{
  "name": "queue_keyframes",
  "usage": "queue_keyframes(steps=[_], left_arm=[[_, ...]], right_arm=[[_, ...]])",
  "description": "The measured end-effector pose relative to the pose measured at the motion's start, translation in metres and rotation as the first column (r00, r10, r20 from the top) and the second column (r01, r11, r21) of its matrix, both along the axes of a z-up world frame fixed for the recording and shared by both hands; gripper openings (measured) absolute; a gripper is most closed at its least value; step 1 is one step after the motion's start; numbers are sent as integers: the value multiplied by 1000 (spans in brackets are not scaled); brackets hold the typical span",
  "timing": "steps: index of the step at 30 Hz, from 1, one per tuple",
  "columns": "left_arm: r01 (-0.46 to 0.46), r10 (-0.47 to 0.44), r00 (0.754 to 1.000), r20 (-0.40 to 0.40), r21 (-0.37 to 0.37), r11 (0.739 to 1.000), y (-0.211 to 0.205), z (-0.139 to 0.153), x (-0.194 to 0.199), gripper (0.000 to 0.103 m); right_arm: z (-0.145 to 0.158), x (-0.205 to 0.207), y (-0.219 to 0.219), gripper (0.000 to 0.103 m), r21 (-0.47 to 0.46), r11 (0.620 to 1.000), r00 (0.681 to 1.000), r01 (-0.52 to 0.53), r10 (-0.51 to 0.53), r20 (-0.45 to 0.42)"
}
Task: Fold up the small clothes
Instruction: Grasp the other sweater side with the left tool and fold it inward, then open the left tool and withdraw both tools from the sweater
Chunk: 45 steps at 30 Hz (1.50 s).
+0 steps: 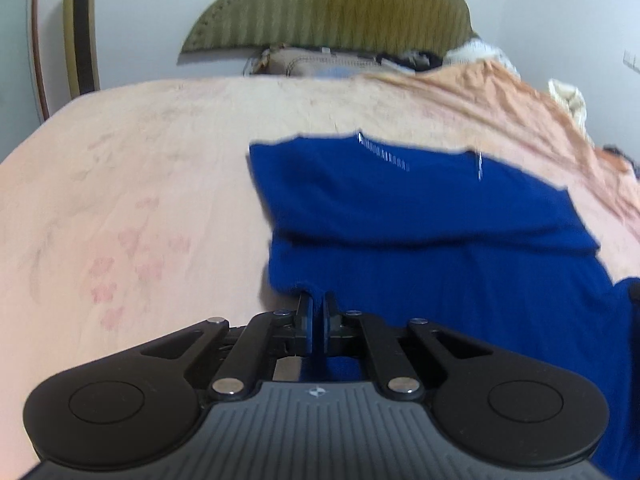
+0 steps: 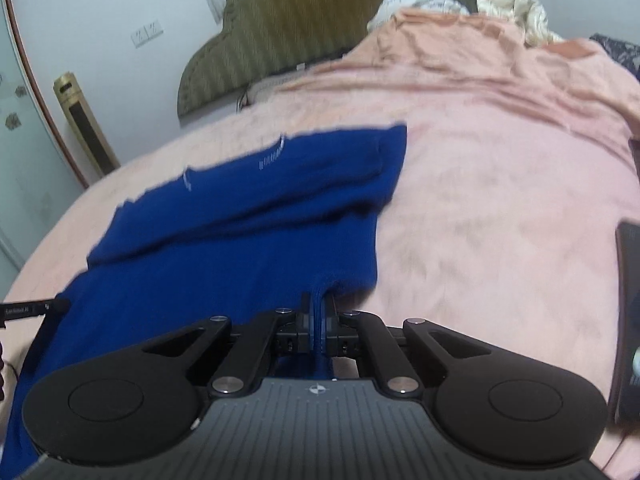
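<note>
**Both tools pinching the near hem of the blue sweater**

Pink bedspread [image 1: 120, 184] covers the bed I am working over, with an olive padded headboard [image 1: 332, 4] against the white wall at the far end. On the bedspread lies the blue sweater [image 1: 420, 216], neck toward the headboard, with one fold line running across its middle. My left tool [image 1: 318, 312] has its fingers pressed together on a bunch of the sweater's near edge, close to the garment's left side. My right tool [image 2: 318, 312] is likewise pinching a bunch of the near edge [image 2: 320, 280], close to the garment's right side. From the left camera, wide bare bedspread lies to the left of the sweater's edge. From the right camera, bare bedspread also runs off to the right, up to a dark flat object [image 2: 628, 320] at the frame's right edge; I cannot tell what it is. Rumpled bedding [image 2: 516, 8] is piled at the far right corner near the headboard. A gold tower unit [image 2: 84, 128] stands by the wall, well apart from the sweater. Both views are blurred.
</note>
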<state>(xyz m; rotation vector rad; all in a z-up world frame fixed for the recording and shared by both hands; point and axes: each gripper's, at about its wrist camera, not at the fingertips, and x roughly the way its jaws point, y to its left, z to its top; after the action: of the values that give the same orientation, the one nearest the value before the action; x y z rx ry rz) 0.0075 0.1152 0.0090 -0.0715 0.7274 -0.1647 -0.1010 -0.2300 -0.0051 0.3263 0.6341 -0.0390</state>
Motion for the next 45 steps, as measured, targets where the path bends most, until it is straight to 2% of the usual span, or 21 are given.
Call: queue_keyframes(steps=[4,10,12,14,16,17,19,22,23,26,29,31,33,35,37,38,39,42,45], left_arm=[[-36,36,999,33,4,999,-2,8,20,5],[-101,98,994,54,54,993,-2,3,51,5],[-124,118,990,73,86,989,-3,-1,57,5],[-149,135,986,99,154,977,-8,-4,61,5],[-136,126,990,69,159,978,-7,-5,63,5],[-134,129,991,47,135,982,-5,-4,63,5],[-128,126,992,22,111,986,-2,-1,58,5],[-125,126,992,-3,121,985,-5,3,43,7],[-121,124,992,-16,125,985,-7,3,37,8],[-92,100,993,-59,134,987,-23,1,18,9],[-41,53,995,-84,146,988,-46,-4,-2,9],[8,8,995,-100,157,988,-60,-10,-14,9],[28,-8,995,-95,215,976,-70,-18,-23,9],[27,-10,998,-62,274,961,-73,-22,-30,9],[18,-2,998,-58,279,960,-71,-20,-34,10],[11,4,998,-58,271,963,-71,-17,-35,10],[7,8,998,-57,260,966,-70,-14,-38,10],[13,-4,999,-40,246,969,-76,-8,-47,10],[50,-43,998,-35,241,969,-89,-7,-57,12]], right_arm=[[13,23,-4,6,-32,999,1000,-8,9,29],[6,65,-17,6,-46,998,999,31,-30,17],[2,72,-23,6,-35,998,998,53,-53,15],[-2,79,-25,6,-53,996,997,74,-73,10],[-7,84,-24,7,-67,994,997,82,-82,-2],[-9,85,-24,14,-65,995,997,78,-80,-14],[-11,84,-23,18,-73,993,995,92,-94,-26],[-4,71,-20,30,-91,990,994,104,-105,-10],[-1,66,-18,37,-111,988,994,111,-112,-7],[8,47,-2,36,-174,980,996,91,-93,2],[13,32,28,48,-209,978,1000,-26,27,5],[10,26,50,52,-216,967,991,-134,133,-22],[1,23,69,58,-235,941,969,-245,230,-89],[-10,18,84,65,-318,896,949,-310,268,-169],[-19,9,87,70,-445,850,955,-283,210,-208],[-20,4,82,80,-482,839,963,-253,172,-207],[-20,-1,76,83,-504,835,970,-221,136,-200],[-13,-13,60,81,-507,850,982,-144,58,-180],[0,-25,69,79,-476,867,988,-145,98,-122]])
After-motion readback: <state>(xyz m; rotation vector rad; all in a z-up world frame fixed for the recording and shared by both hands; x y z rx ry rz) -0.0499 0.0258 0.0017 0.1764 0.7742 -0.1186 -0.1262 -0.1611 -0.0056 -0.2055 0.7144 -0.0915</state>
